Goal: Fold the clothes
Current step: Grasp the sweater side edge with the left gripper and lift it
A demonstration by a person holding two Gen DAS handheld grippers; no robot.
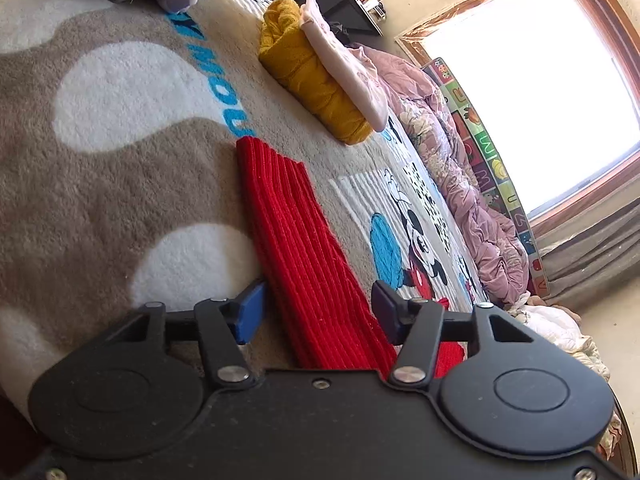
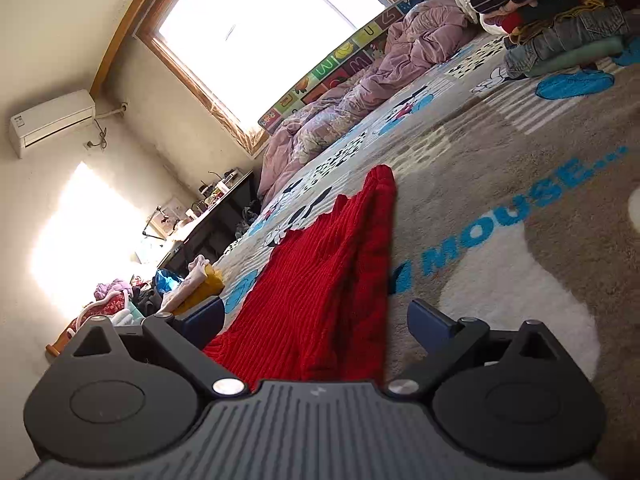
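While one red knit sweater [image 1: 304, 256] lies on the blanket [image 1: 120, 184], two grippers — left gripper [image 1: 318, 314], right gripper [image 2: 316, 322] — straddle it, jaws spread.

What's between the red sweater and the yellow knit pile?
Only bare carpet lies between the red sweater and yellow knit pile, in the left wrist view.

Cartoon-mouse blanket [image 1: 120, 168], rumpled pink quilt [image 1: 460, 168], bright window [image 2: 256, 36], wall air conditioner [image 2: 52, 120].
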